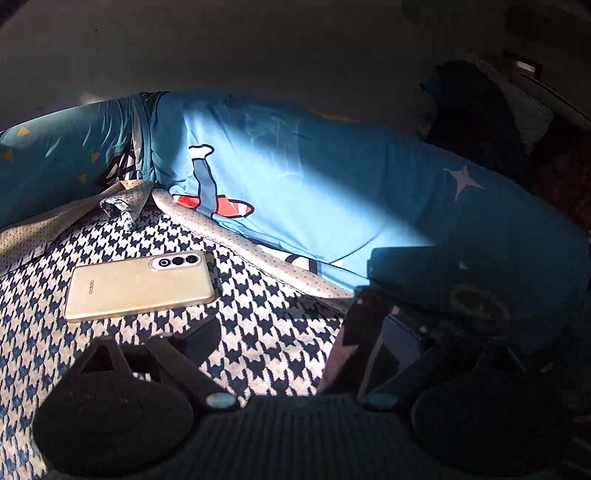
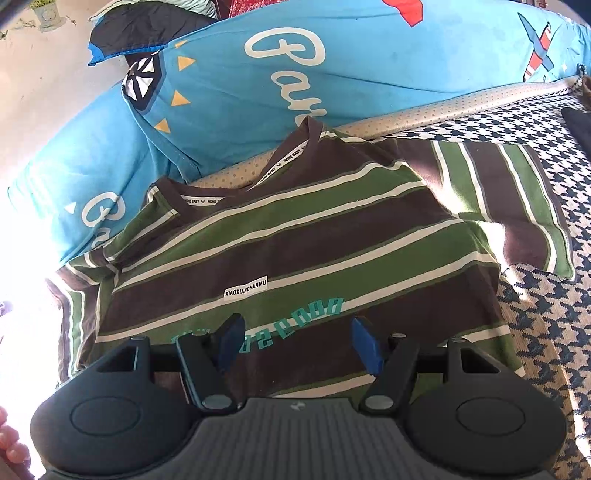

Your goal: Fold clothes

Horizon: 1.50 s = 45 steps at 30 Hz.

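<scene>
A brown, green and white striped T-shirt lies face up on the houndstooth sheet, collar toward the blue pillows, one sleeve spread to the right. My right gripper hovers over the shirt's lower part with its blue-padded jaws wide apart and empty. My left gripper is over the houndstooth sheet in deep shadow. Its jaws stand apart with nothing between them. The shirt does not show in the left wrist view.
A gold phone lies on the sheet just ahead of the left gripper. Blue printed pillows line the far edge and also show in the right wrist view. A dark garment sits behind them. A beige dotted cloth lies crumpled at left.
</scene>
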Available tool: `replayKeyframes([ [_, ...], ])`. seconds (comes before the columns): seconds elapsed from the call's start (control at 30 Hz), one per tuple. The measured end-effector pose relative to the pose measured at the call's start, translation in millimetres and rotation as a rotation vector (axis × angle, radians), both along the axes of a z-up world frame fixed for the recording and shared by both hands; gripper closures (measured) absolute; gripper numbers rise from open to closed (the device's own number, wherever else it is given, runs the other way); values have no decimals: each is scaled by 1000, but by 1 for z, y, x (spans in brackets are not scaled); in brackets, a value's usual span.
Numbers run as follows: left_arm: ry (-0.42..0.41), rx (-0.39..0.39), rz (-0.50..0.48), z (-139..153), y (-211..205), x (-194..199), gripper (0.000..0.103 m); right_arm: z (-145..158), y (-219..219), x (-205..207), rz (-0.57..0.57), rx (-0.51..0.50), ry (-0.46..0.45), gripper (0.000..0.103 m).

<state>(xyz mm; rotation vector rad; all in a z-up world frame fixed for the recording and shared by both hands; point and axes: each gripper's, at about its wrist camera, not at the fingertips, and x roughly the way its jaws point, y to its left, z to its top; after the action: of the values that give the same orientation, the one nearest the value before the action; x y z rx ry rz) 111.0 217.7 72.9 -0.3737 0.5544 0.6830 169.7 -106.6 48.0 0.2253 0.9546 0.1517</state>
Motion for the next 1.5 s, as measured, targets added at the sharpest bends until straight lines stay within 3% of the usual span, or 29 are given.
replayKeyframes([
  [0.33,72,24,-201,-21,-53,22,11,-3,5,1,16,-14,5,39],
  [0.73,118,-23,-275,-41,-66,45,10,-4,10,2,25,-26,5,39],
  [0.87,121,6,-305,-44,-71,60,10,-5,11,3,26,-31,5,39],
  [1.0,110,10,-300,-44,-65,80,10,-6,13,4,24,-33,7,39],
  [1.17,82,13,-227,-46,-40,94,9,-7,13,4,26,-39,7,39],
  [1.27,107,-40,-191,-59,-18,99,9,-7,14,4,32,-45,7,39],
  [1.37,127,5,-164,-64,-13,99,7,-8,16,5,36,-52,8,39],
  [1.5,128,-23,-128,-64,-13,96,5,-7,14,7,31,-57,1,39],
])
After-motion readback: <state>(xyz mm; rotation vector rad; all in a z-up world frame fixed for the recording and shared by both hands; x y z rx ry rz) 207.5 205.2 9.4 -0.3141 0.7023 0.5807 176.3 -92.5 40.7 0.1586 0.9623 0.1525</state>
